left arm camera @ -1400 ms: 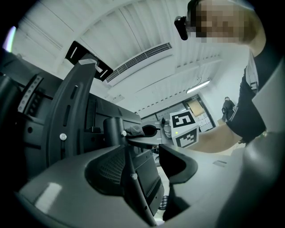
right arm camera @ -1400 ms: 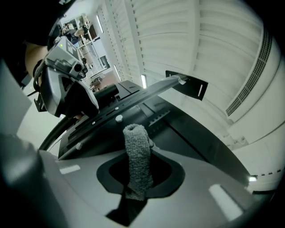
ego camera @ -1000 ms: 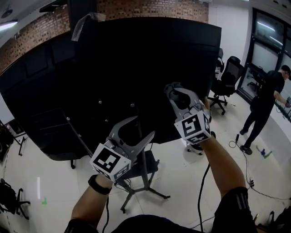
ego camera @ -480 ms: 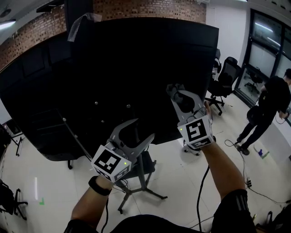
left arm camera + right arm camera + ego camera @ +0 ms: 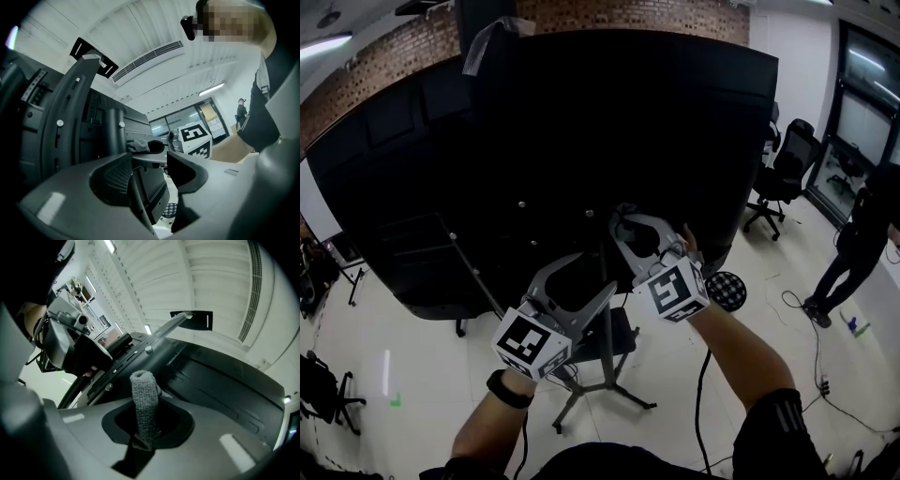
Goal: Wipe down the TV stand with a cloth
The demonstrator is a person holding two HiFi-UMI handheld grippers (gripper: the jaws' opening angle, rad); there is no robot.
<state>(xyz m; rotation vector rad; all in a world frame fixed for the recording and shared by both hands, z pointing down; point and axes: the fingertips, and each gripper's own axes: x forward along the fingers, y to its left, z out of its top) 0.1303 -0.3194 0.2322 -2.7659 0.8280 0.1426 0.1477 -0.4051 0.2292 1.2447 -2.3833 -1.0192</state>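
The grey knitted cloth (image 5: 144,401) is folded into a narrow roll, ribbed and a little fuzzy. It sticks straight out of the right gripper (image 5: 143,439), whose jaws are pressed together on its lower end. Its long axis runs along the line the gripper points. The free, rounded tip of the cloth aims at the rear of the large black flat screen (image 5: 581,122) and the screwed metal mounting bars (image 5: 140,352) of the black metal TV stand (image 5: 605,366), close to them; whether it touches cannot be told.

In the head view the right gripper (image 5: 619,220) reaches up and to the left, to where the stand's column meets the screen. The left gripper (image 5: 598,272) sits lower and just beside it, also aimed at the column. Its jaws have just been closing a little; they stand slightly apart (image 5: 150,173) and pinch nothing. Through the gap the cloth (image 5: 137,145) shows as a small grey wad.

The stand's legs spread over a white tiled floor (image 5: 412,356). A person in dark clothes (image 5: 858,244) stands well apart at the right.
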